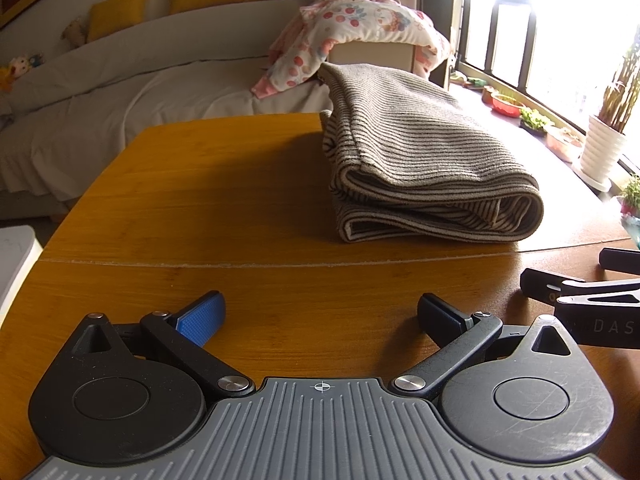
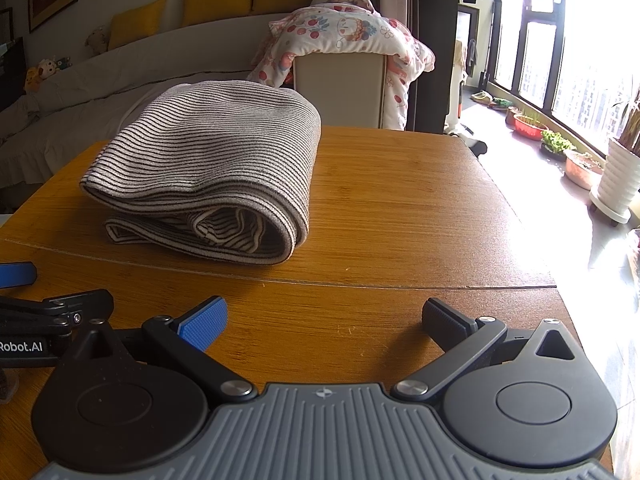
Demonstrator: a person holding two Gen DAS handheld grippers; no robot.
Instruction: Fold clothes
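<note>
While tongs gape empty, folded striped garment [image 1: 420,160] rests on table [image 1: 220,184].

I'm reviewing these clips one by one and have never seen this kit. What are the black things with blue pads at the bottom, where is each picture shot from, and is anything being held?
Those are two hand-held grippers, one per hand, each with a fisheye camera looking forward along its two fingers. One picture comes from the left gripper, the other from the right gripper. Each also catches the other at its edge. Both stand open and hold nothing, low over a wooden table. On the table lies one striped grey garment, already folded into a thick bundle, touched by neither gripper. Behind are a white sofa with yellow cushions, a floral quilt and a bright window.
</note>
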